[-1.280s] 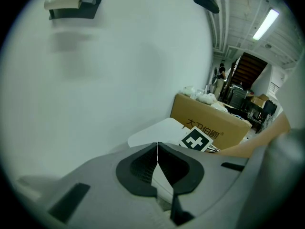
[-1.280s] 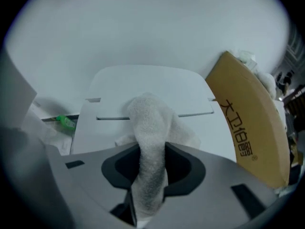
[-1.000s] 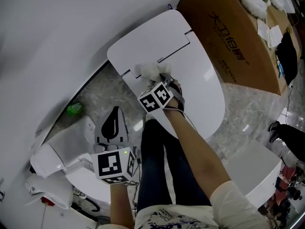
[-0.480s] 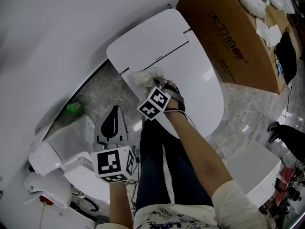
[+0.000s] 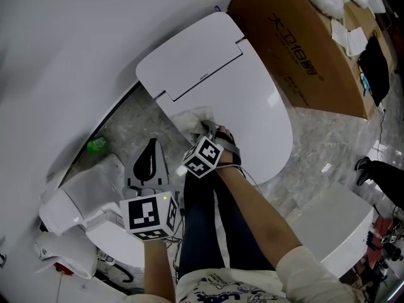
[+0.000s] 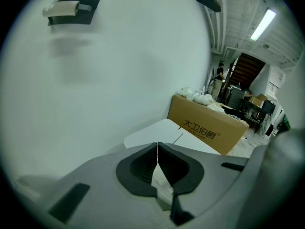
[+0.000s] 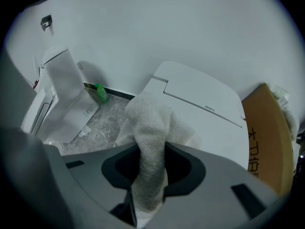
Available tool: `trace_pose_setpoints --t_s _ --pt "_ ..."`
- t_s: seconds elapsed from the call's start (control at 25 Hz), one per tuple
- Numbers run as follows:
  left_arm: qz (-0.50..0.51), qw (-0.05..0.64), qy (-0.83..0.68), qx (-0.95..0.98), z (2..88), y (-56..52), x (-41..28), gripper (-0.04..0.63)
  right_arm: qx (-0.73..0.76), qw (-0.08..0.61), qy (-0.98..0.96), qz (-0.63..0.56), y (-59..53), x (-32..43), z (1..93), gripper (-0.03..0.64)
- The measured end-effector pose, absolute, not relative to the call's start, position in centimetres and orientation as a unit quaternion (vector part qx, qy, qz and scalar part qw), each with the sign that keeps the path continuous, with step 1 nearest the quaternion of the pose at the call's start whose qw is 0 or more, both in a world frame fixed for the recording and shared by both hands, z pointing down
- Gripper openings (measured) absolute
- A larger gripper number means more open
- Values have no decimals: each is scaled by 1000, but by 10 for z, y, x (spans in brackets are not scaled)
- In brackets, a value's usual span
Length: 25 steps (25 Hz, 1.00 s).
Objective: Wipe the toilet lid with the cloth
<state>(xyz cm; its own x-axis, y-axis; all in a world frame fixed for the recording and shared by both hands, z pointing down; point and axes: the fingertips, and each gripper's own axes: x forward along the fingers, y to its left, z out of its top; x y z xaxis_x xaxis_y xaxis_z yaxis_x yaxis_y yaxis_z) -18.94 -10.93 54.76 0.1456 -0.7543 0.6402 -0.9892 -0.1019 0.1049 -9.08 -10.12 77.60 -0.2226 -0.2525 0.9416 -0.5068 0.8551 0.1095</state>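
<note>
Wiping down the lid's left edge, cloth clamped in your right gripper

Your left gripper (image 6: pixel 157 151) hangs off to the left over the floor, its jaws pressed together with nothing between them, much where it was a second ago. A green bottle (image 5: pixel 96 145) lies at the foot of the wall. Your right gripper (image 7: pixel 150 175) has its fingers (image 7: pixel 183 168) closed tight on the cloth (image 7: pixel 150 123). The cloth runs up between them and bunches out past the tips, resting on the toilet lid (image 5: pixel 252 106) near its left edge. Since a second ago you have pulled the cloth back from the hinge seam toward yourself. The cardboard box (image 5: pixel 303 49) stands just right of the lid, its top closed, with white bundles (image 6: pixel 198 98) lying on its far end.
</note>
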Motion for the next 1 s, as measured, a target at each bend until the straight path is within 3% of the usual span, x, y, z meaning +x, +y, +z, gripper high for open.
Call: trace_pose_setpoints --t_s 1.0 --pt "235 241 -541 771 538 -114 -107 9 304 550 -736 249 43 30 784 112"
